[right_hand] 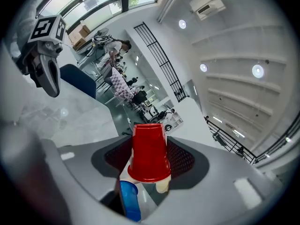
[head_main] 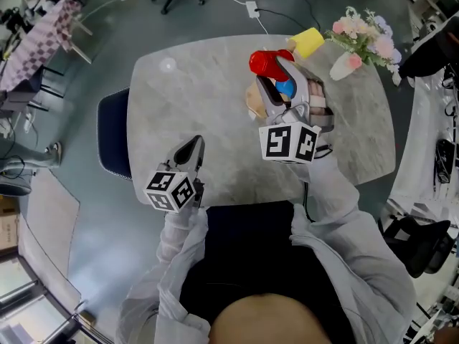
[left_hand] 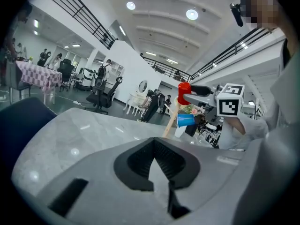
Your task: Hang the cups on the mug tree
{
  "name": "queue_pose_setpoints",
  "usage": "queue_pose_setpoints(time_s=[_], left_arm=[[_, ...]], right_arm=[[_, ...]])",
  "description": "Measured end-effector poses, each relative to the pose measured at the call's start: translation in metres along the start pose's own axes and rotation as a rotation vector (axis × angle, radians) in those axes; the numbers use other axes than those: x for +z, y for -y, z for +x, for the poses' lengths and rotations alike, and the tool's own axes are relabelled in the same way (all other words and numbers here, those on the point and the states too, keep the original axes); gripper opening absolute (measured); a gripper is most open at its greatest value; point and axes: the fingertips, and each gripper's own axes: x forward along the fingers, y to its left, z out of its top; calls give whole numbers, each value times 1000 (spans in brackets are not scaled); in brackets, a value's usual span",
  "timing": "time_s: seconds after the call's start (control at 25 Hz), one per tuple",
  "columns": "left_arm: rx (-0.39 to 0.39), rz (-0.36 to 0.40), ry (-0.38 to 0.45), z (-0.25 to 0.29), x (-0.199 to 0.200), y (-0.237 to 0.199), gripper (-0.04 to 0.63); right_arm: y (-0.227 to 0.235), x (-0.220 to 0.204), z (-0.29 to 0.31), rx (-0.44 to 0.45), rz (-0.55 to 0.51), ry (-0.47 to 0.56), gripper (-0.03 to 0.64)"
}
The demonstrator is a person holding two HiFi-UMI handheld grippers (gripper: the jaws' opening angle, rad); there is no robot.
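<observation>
Right gripper view shows the right claw (head_main: pixel 281 74) clenched on the red cup (right_hand: pixel 149 151), one jaw on each side of its wall, with the cup's open rim facing the camera. Just under that rim sit the blue cup (right_hand: pixel 129 200) and a pale wooden part that looks like a peg of the mug tree (left_hand: pixel 169 124). The left gripper view puts the red cup right at the top of the tree's slanted wooden stem, with the blue cup hanging lower on it. I cannot tell whether a peg is inside the red cup yet.

The main risk, as I judge it, is letting go before a peg sits well inside the cup; it would then slide off and drop to the table (head_main: pixel 193 92). The rim could also catch the blue cup and knock it loose, since the two are so close. A sideways push on the stem might tip the light tree. Too hard a squeeze could buckle the thin cup wall.

The left claw (head_main: pixel 192 149) is closed with nothing in it and hangs well apart from the tree, so it does not steady the base. A yellow cup (head_main: pixel 307 41) lies beyond the tree, near the flowers (head_main: pixel 362 34) and their white vase (head_main: pixel 344 65). They stand close enough to be bumped by a wide swing. A dark chair (head_main: pixel 113 131) is tucked at the table's far side.
</observation>
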Motion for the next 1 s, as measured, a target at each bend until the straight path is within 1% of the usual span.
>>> queue_pose_setpoints(time_s=[0.2,0.32,0.44,0.52,0.6,0.64,0.84,0.92,1.0], left_arm=[[13,-17,-22,1,-8,2,0],[9,-14,-37,3,-11,4,0],[-2,-6,-45,5,-12,7,0],[-15,1,-50,8,-11,9,0],[-28,13,-51,13,-7,11,0],[-34,20,-49,15,-4,12,0],[-74,63,-20,32,17,29,0],[-95,81,-9,40,26,40,0],[-110,95,2,47,33,50,0]], right_arm=[[-5,-6,6,13,32,-6,249],[-8,-8,7,16,48,-4,251],[-11,-10,2,29,86,6,332],[-9,-12,-6,35,138,18,346],[-1,-15,-17,43,233,34,363],[4,-17,-24,51,304,43,368],[31,-37,-66,141,768,112,371],[43,-47,-84,145,914,133,329],[51,-62,-99,121,1001,137,289]])
